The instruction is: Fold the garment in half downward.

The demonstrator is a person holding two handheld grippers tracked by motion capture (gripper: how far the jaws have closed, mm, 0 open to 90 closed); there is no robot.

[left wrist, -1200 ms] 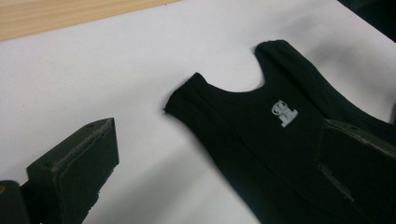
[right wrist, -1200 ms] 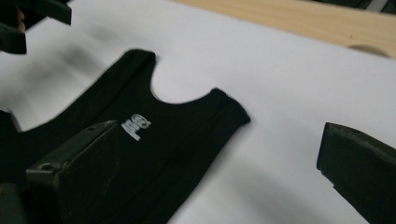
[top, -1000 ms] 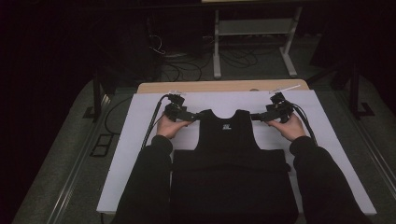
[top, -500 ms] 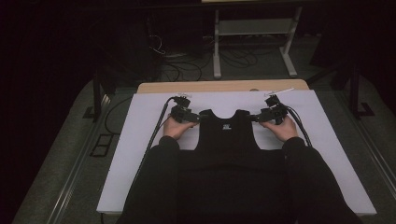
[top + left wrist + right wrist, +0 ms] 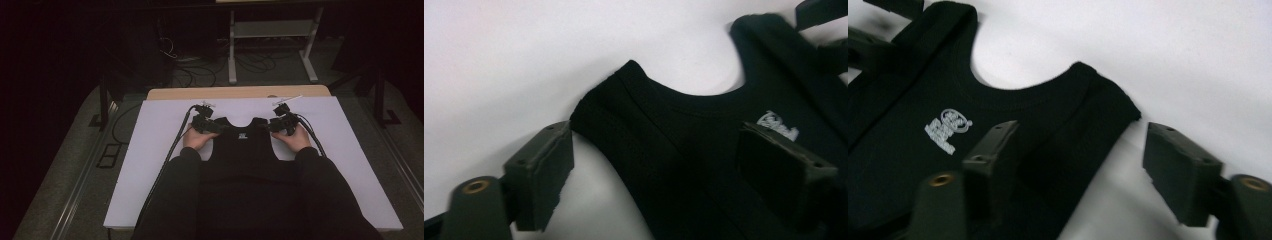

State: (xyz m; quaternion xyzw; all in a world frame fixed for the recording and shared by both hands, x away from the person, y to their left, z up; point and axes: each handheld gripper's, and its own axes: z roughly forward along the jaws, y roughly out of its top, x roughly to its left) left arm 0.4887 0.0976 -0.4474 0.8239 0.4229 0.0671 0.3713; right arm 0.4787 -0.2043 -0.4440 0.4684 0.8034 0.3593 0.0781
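Black tank top [image 5: 243,150] is light, limp knit: both tongs [image 5: 674,165] [image 5: 1083,165] just been closing astride a shoulder strap each, not yet pinching; grab there.

Left gripper [image 5: 216,125] and right gripper [image 5: 274,124] level, jaws just closing, still apart.

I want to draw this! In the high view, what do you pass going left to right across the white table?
Bare white table → left gripper → black top → right gripper → bare table again.
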